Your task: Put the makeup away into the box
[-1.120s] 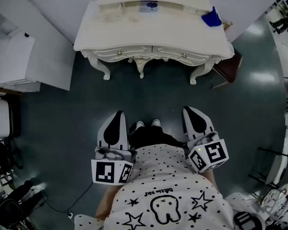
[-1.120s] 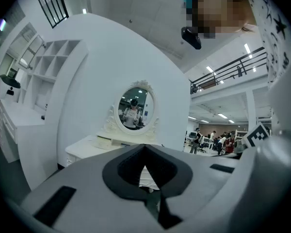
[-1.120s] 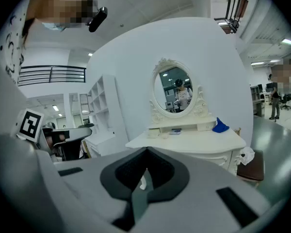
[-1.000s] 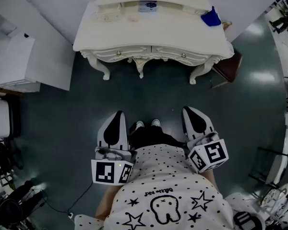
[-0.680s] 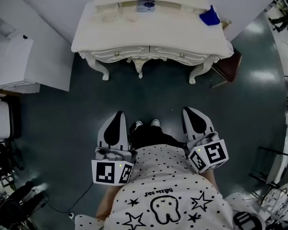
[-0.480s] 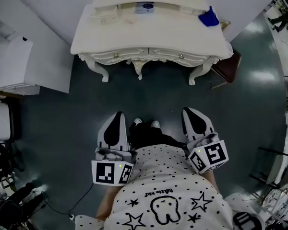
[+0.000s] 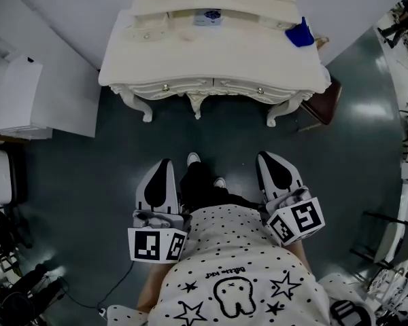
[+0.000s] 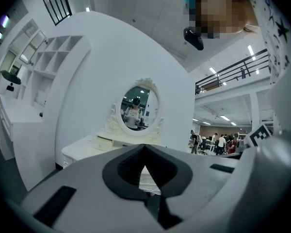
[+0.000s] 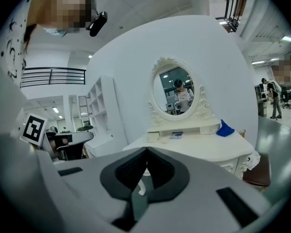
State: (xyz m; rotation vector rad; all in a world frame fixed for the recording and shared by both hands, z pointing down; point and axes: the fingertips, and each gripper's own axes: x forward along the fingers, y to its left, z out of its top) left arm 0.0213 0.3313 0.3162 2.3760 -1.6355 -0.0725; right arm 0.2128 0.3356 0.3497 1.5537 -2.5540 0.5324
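While the head view looks steeply down, the dark floor (image 7: 81, 182) takes most of the frame. A white carved dressing table (image 7: 211, 63) stands at upper centre against a white wall (image 7: 61, 19). Its oval mirror (image 9: 178, 95) shows in both gripper views.

The person's spotted shirt (image 7: 224, 250) fills the lower centre, with 2 grippers on either side of it, well apart from the table.
- Left gripper (image 7: 164, 163): jaws clenched tip to tip, nothing between them.
- Right gripper (image 7: 267, 156): jaws likewise clenched, empty.

Between the grippers, 1 white shoe (image 7: 193, 159) sits higher in the frame than the other.

Task items, all on the table top:
- A blue pouch-like item (image 7: 300, 32) lies at the right rear corner.
- A small flat item with blue print (image 7: 209, 17) sits at the centre of the rear ledge.
- 1 pale box (image 9: 153, 136) sits just left of it.

These are too small to tell which is makeup.
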